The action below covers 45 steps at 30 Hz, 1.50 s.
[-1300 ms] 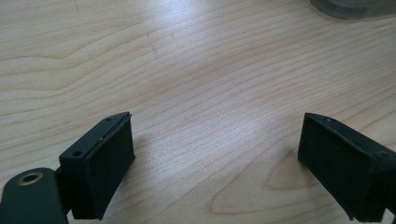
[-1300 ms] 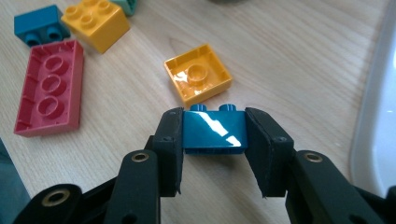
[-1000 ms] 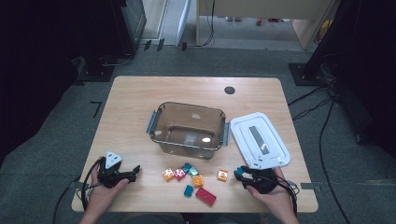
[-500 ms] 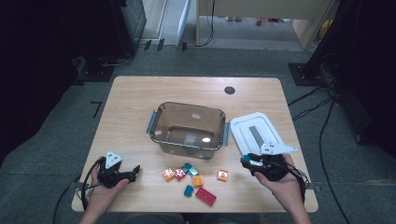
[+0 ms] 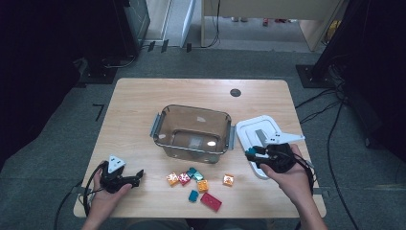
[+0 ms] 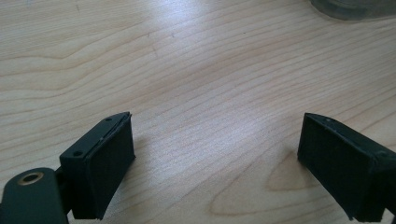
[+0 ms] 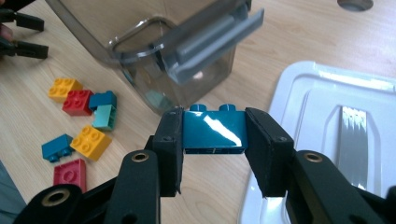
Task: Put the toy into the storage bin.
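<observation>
Risk: right tool (image 7: 214,149) clenched on teal brick (image 7: 214,130), raised near the surface's right edge beside the bin (image 5: 194,132); shallow grip could slip. Left tool (image 6: 224,163) released, idle.

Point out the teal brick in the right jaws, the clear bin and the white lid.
teal brick (image 7: 214,130): right gripper view, front face.
clear bin (image 5: 193,111): high view, far rim.
white lid (image 5: 258,126): high view, top surface.

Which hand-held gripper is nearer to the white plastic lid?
Right. The right hand-held gripper hovers at the white plastic lid's front edge; the left hand-held gripper rests far across the table.
</observation>
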Each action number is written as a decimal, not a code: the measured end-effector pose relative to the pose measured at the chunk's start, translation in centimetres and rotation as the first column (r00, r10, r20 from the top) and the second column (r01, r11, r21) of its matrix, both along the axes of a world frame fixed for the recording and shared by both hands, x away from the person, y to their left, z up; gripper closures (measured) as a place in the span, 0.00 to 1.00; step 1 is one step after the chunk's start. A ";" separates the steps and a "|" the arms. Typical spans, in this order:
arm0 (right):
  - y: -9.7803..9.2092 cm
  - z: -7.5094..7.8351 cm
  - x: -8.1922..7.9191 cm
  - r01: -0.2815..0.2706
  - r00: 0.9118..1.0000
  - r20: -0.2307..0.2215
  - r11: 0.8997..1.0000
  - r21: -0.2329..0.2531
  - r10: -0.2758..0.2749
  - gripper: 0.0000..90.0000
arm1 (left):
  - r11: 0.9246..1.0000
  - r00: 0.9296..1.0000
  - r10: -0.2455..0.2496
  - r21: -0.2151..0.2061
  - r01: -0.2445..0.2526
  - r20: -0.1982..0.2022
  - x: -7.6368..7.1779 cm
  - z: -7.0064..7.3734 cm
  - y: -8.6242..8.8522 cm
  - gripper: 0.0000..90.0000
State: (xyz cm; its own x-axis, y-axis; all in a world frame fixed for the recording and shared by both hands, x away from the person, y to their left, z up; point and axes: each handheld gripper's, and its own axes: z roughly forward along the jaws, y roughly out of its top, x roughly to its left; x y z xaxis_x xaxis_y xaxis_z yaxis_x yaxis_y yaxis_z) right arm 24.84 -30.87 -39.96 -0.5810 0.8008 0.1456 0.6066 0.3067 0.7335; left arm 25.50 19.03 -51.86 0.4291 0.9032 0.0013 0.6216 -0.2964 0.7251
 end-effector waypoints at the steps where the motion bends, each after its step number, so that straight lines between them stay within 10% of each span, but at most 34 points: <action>1: 0.1 0.3 0.1 -0.002 1.000 -0.001 1.000 0.000 0.002 0.67 | 1.000 1.000 0.000 0.000 0.000 0.000 0.0 0.0 0.0 0.12; 20: 4.1 3.7 3.4 -0.070 0.997 0.036 0.997 0.018 0.069 0.67 | 1.000 1.000 -0.001 0.001 0.001 0.000 0.0 0.0 0.0 0.12; 45: 11.9 2.1 9.7 -0.107 0.993 -0.044 0.993 -0.058 0.105 0.65 | 1.000 1.000 -0.004 0.001 0.004 0.001 0.0 0.0 0.0 0.12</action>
State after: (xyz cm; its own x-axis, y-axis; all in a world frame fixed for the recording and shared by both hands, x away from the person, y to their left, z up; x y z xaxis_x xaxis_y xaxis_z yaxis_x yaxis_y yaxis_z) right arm 34.55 -19.02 -37.89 -0.6576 0.7430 0.1248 0.5977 0.4136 0.6868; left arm 25.49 19.02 -51.86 0.4328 0.9015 0.0030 0.6194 -0.2998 0.7256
